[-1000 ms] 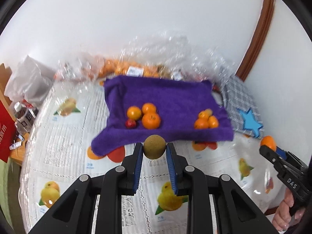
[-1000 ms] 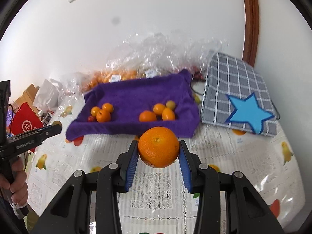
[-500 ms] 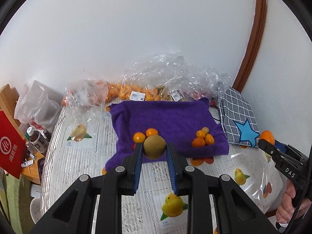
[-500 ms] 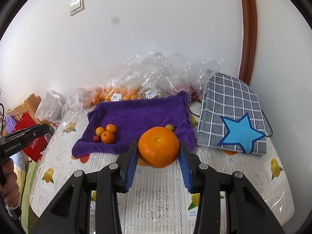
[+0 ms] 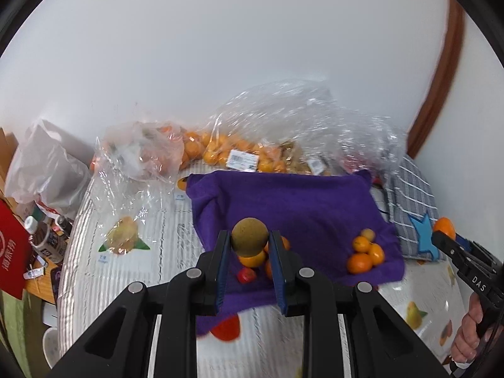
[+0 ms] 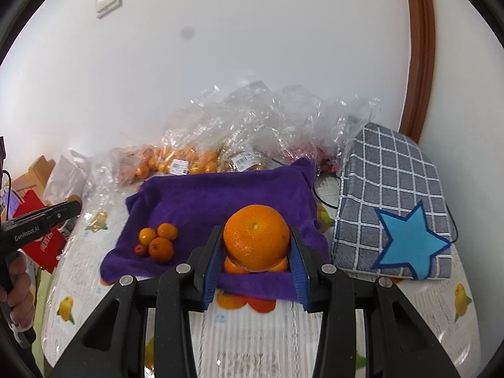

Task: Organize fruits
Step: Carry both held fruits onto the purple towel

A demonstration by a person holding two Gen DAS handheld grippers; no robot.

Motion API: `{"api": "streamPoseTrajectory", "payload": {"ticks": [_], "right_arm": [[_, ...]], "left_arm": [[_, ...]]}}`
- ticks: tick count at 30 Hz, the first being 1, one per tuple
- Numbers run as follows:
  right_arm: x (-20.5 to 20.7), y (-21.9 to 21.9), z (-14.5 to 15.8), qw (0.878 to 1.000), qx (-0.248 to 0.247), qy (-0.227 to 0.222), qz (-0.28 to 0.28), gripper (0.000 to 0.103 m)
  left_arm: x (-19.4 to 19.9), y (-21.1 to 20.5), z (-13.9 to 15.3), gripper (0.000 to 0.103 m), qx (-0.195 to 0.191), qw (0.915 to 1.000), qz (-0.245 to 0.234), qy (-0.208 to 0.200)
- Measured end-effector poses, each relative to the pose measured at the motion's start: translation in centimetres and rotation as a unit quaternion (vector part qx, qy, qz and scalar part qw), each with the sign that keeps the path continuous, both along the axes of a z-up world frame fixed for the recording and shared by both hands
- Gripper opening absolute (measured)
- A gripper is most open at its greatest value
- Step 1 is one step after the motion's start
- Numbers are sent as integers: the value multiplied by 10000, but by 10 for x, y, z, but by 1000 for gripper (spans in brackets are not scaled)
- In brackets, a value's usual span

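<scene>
Both grippers are moving in closer to the soft purple towel [image 5: 293,208] than half a second ago, so the towel is looking bigger in both views.

The left gripper [image 5: 249,245] is squeezing a round brownish-green fruit [image 5: 249,236] between its blue pads, closed snugly on it. It is hanging above the towel's near left corner, over a little pile of small oranges and one red fruit [image 6: 156,242].

The right gripper [image 6: 256,245] is pinching a big bright orange [image 6: 256,242] tight between its pads. It is hanging above the towel's near right corner, over a second pile of small oranges [image 5: 365,252].

The towel is lying on a table with a fruit-print cover [image 6: 252,330]. Clear plastic bags of oranges [image 5: 220,151] are sitting along the table's far edge. A grey checked cloth with a blue star [image 6: 393,214] is lying by the table's right edge, just beside the towel.
</scene>
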State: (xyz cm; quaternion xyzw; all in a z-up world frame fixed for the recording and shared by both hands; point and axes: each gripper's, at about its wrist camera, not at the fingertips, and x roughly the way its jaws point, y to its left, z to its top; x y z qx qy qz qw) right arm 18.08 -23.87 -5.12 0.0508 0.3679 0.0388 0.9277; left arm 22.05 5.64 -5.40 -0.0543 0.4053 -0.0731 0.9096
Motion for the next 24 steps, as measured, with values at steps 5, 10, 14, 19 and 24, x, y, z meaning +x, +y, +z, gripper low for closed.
{"api": "streamPoseTrajectory", "payload": {"ticks": [5, 10, 14, 19, 24], "right_arm": [[43, -4, -31, 9999, -25, 160, 28, 40], [92, -9, -67, 9991, -54, 426, 69, 40], [120, -9, -89, 9981, -30, 604, 122, 40], [140, -3, -109, 9965, -91, 798, 241, 40], [147, 6, -120, 9949, -191, 925, 350, 40]], "left_arm": [[42, 6, -30, 24, -156, 9998, 32, 131], [82, -5, -60, 24, -204, 9991, -47, 359], [103, -17, -79, 24, -209, 9984, -134, 515], [115, -30, -97, 24, -158, 9973, -272, 671], [121, -35, -106, 24, -74, 9964, -291, 788]]}}
